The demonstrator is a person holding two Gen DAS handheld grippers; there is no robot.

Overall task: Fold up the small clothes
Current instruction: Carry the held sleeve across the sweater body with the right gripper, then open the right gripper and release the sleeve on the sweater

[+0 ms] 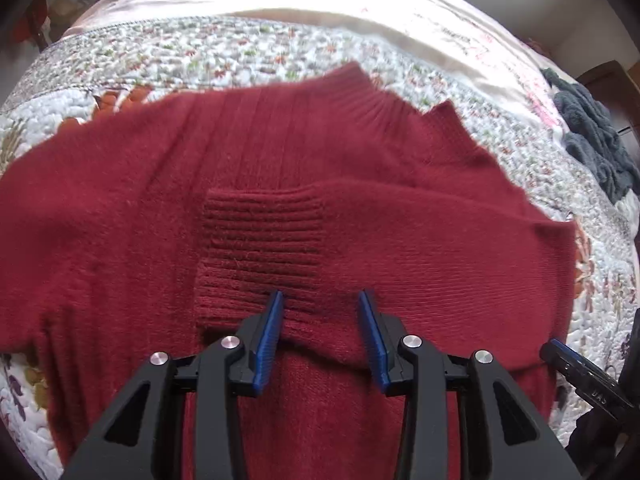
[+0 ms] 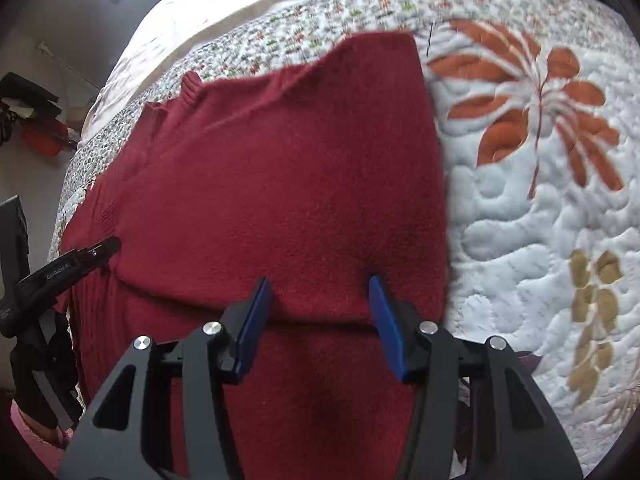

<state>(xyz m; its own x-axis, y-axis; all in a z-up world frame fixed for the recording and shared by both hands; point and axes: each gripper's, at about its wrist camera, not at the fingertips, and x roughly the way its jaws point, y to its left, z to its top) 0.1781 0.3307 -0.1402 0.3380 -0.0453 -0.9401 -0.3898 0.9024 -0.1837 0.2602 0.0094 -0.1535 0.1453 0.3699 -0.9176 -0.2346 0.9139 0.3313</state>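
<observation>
Knitwear fills both views: a dark red sweater [image 1: 280, 168] lies flat on a floral quilted bedspread [image 1: 224, 52], its ribbed collar toward 12 o'clock in the left wrist view and one sleeve folded across the body, ribbed cuff [image 1: 262, 248] near the centre. It looks soft, fuzzy and limp, light enough to lift at one edge yet thick enough to hold a crease; I judge it will sag and drag on the quilt rather than slide, so both ends of an edge should rise together.

The left hand-held gripper [image 1: 320, 320] has its blue pads apart, hovering at the fold line at 6 o'clock of the cuff and gripping nothing. The right hand-held gripper [image 2: 318, 306] is likewise spread over a ridge of folded cloth near the sweater's side edge, at 3 o'clock of the garment in its own view; whether its tips touch the knit is unclear. That doubled ridge seems the sensible hold, pinching all layers.

Small lettering on the other gripper's casing shows in each view, too blurred to read. A dark grey fleecy garment [image 1: 596, 140] lies at 2 o'clock on the bed.
</observation>
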